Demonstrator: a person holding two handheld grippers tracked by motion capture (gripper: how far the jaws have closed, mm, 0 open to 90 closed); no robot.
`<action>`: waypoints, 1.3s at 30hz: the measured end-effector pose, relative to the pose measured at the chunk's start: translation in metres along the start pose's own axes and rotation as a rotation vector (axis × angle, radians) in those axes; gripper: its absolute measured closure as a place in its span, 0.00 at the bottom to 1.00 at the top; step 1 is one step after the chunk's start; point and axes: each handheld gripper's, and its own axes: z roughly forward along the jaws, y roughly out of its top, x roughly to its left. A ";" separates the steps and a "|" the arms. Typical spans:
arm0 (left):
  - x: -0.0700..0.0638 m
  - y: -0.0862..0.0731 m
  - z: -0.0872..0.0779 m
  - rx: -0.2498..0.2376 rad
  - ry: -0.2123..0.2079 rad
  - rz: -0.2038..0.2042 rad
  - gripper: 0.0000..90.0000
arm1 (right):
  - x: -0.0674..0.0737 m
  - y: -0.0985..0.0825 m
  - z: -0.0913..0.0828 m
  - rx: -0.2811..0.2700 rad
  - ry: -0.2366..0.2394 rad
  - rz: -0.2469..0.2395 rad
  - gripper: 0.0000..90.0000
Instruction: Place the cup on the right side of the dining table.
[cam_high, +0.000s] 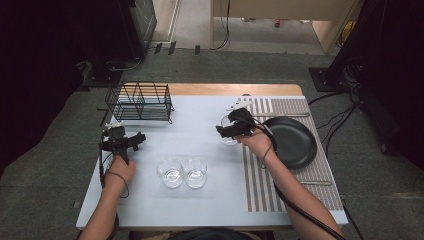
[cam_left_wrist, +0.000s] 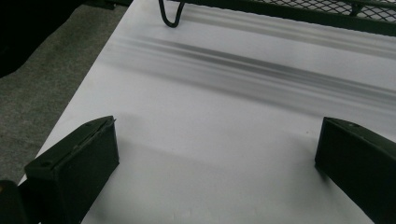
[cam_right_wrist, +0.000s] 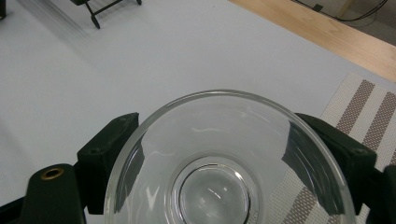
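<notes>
Glass (cam_right_wrist: 219, 158) sits clamped between the right gripper's (cam_right_wrist: 224, 154) two black jaws, one pad on each side of its clear wall, its open mouth facing the camera and its thick round base visible through it. In the high view this glass (cam_high: 229, 134) is at the left edge of the striped mat (cam_high: 260, 185), over the white table (cam_high: 200, 210), with the right gripper (cam_high: 231, 131) laid level across it and the person's right hand (cam_high: 257, 142) behind. Whether the glass rests on the table or hangs just above it, I cannot tell.

Just right of that hand lies a black plate (cam_high: 295, 145) on the mat, with thin cutlery (cam_high: 315, 183) on the mat's near side, too small to name.

Two more glasses (cam_high: 182, 172) stand upright and touching each other near the middle of the table, well apart from the held one.

Farther left, the left gripper (cam_high: 125, 144) hovers over bare table, held by the left hand (cam_high: 120, 170). Its jaws stand spread wide with nothing between them, seen in the left gripper view over the white surface (cam_left_wrist: 215, 154).

Beyond it, at the table's far left corner, stands a black wire rack (cam_high: 140, 102), one of its feet (cam_left_wrist: 170, 18) showing near the table's edge.
</notes>
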 end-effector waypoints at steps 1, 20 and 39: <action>0.000 0.000 0.000 0.000 0.000 0.000 0.00 | -0.001 0.000 0.000 -0.001 0.000 -0.001 0.21; 0.000 0.000 0.000 0.000 0.000 -0.002 0.00 | -0.014 -0.001 0.002 -0.005 -0.016 0.035 0.21; 0.000 0.000 0.000 -0.001 0.000 -0.002 0.00 | -0.025 -0.004 0.000 -0.015 -0.038 0.041 0.21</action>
